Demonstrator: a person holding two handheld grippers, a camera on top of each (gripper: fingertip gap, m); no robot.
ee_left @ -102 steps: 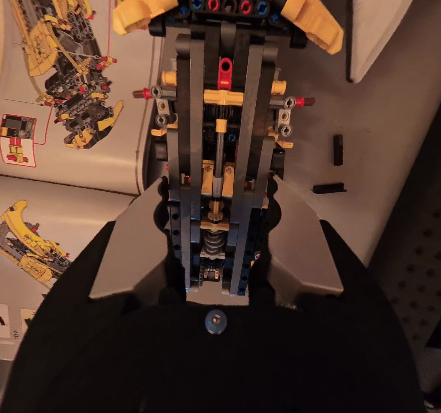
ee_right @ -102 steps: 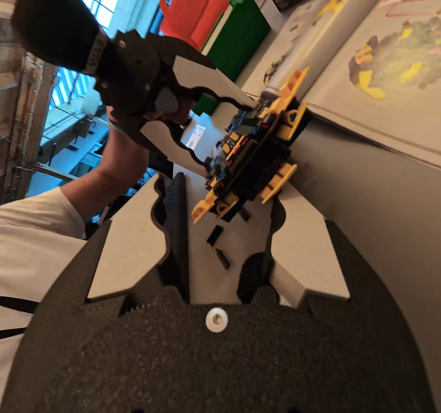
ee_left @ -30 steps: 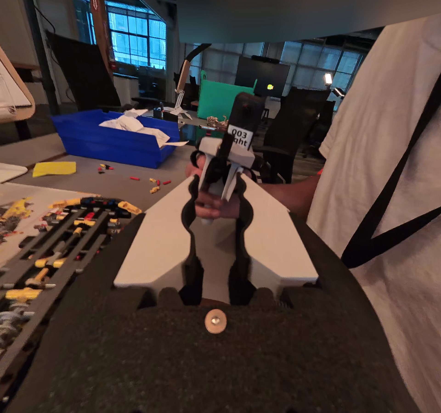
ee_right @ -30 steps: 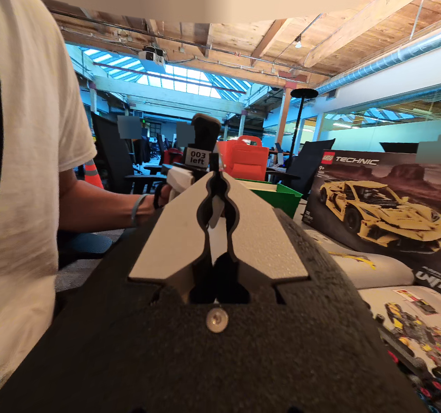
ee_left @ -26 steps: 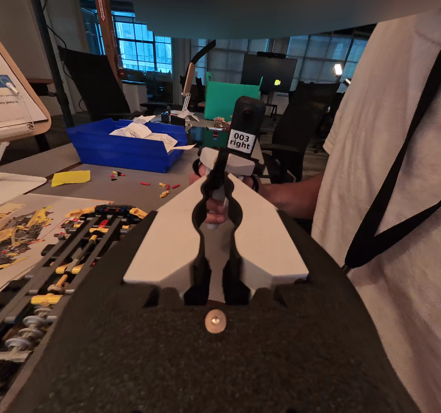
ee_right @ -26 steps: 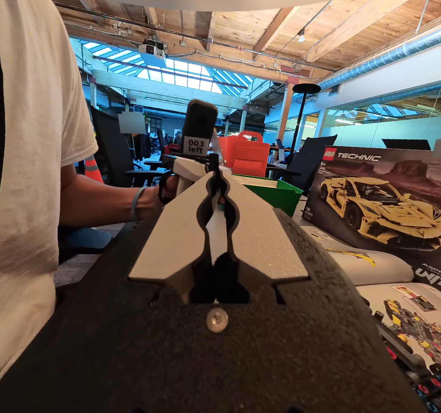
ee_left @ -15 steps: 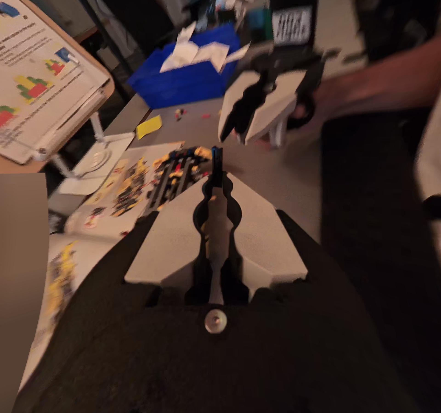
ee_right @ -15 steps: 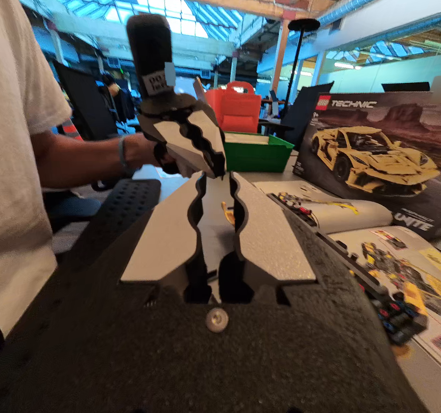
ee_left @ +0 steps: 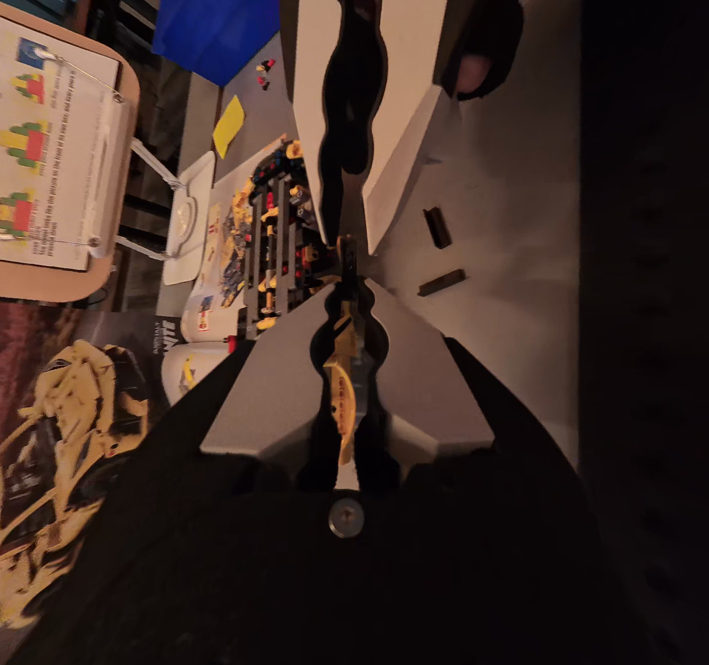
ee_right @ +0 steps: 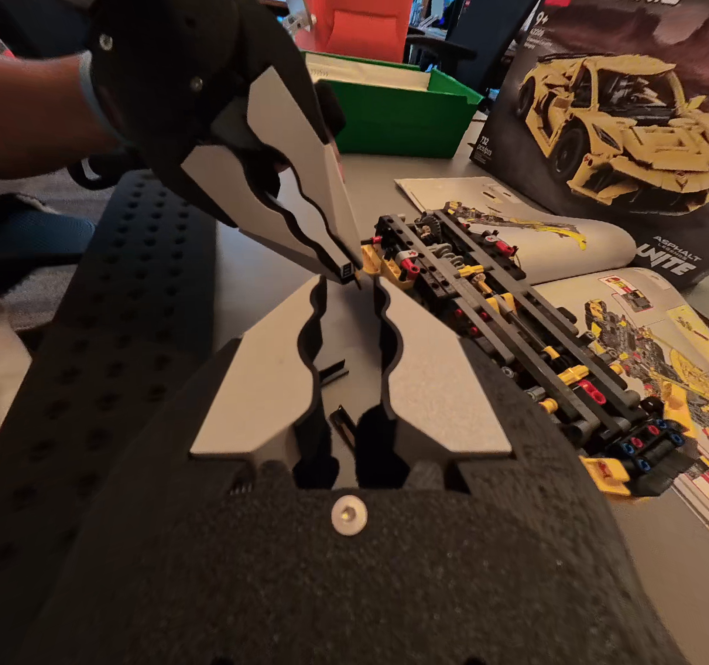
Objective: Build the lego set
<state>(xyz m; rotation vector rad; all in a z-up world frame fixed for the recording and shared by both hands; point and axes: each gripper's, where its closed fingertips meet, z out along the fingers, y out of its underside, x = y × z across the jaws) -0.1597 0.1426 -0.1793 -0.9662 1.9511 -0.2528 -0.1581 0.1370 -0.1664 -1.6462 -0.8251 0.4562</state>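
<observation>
The grey, black and yellow lego chassis [ee_right: 498,320] lies on the table and on the open instruction booklet [ee_right: 652,339]; it also shows in the left wrist view [ee_left: 272,247]. My left gripper [ee_left: 347,287] is shut on a small black piece [ee_left: 347,259] and holds it just off the chassis's near yellow end. In the right wrist view the left gripper [ee_right: 339,266] comes down from the upper left with the piece [ee_right: 347,272] at its tip. My right gripper [ee_right: 349,285] is open and empty, tips just below that piece. It points at the left gripper [ee_left: 348,245].
Two loose black bars [ee_right: 333,372] [ee_right: 343,424] lie on the table under my right gripper. The set's box [ee_right: 614,90], a green bin [ee_right: 403,117] and a black perforated mat [ee_right: 134,282] surround the work spot. A blue bin [ee_left: 215,13] and a document stand [ee_left: 50,147] are farther off. Less than 4 cm separates the two grippers' tips.
Both grippers have come down from facing each other in the air to the table beside the chassis. The right gripper has opened. The left stays shut on the black piece.
</observation>
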